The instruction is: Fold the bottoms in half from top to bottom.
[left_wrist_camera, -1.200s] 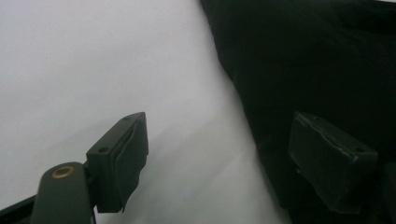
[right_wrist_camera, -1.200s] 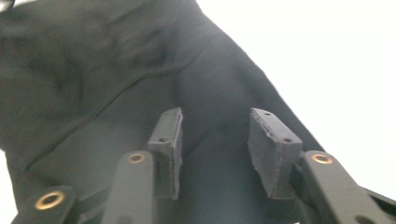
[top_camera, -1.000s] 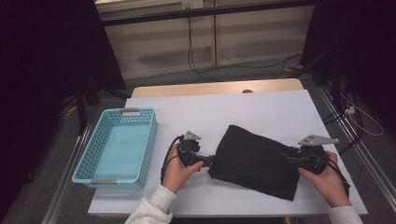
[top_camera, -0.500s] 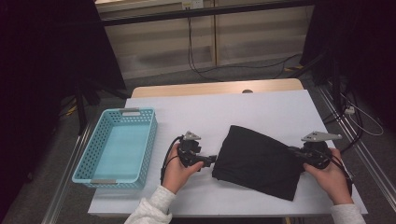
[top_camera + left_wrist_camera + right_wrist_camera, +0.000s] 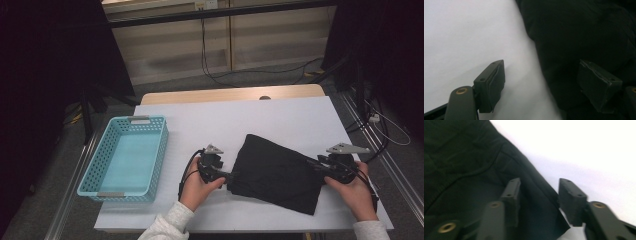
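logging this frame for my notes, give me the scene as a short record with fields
work in hand: black cloth lying flat on white table
left gripper: jaws apart at the cloth's left edge, one on bare table, one over cloth
right gripper: jaws have just been opening, cloth's right edge between them, not pinched
basket: light blue, left of cloth, nothing in it

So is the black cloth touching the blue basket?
Apart. In the high view, bare white table lies between the black cloth and the blue basket.
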